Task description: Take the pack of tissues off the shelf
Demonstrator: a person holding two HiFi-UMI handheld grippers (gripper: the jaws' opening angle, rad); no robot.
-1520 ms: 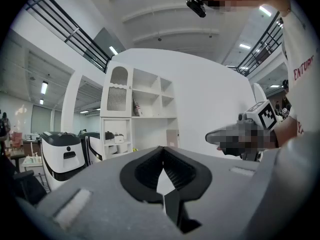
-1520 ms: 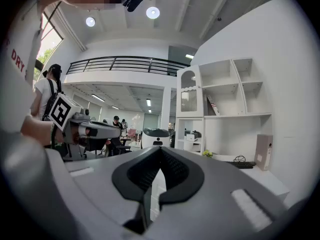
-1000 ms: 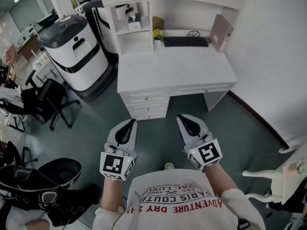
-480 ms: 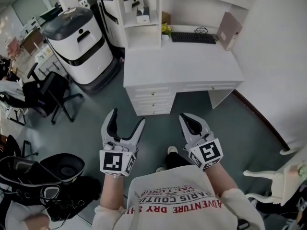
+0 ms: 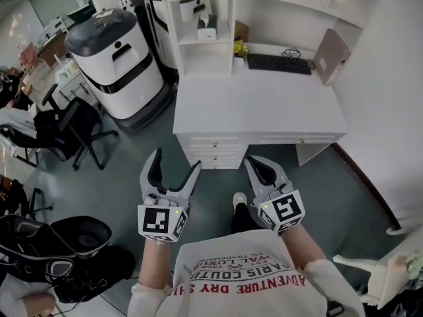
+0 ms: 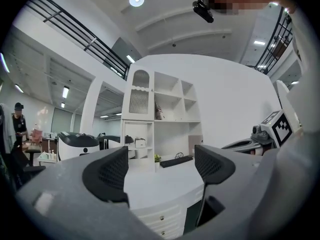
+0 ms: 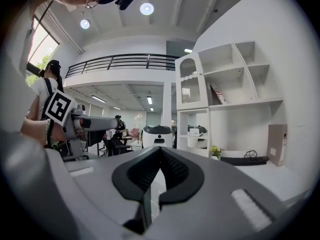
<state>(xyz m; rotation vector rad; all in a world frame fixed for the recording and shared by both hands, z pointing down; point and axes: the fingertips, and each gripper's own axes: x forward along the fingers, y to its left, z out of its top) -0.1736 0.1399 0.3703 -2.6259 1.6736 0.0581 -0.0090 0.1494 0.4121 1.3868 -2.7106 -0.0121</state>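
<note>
**Approach phase: tissues not reached yet**

Head view: the small white pack of tissues with a dark top (image 5: 207,25) sits in the middle cubby of the white open shelf unit (image 5: 215,43), top centre of frame, at the back left of the white desk (image 5: 258,104). Both grippers are low centre, well apart from it. The left gripper (image 5: 176,160) has its jaws opening with nothing between them. The right gripper (image 5: 259,167) is pinched together and empty.

Left gripper view: jaws wide, desk beyond them. The pack (image 6: 140,143) is tiny at centre left; probably the tissues, too small to be sure.

Right gripper view: pads touching. The pack (image 7: 194,132) is right of centre, distant.

Next, I'd say: close on the desk, lift the left gripper to cubby height, and straddle the pack squarely before squeezing.
</note>
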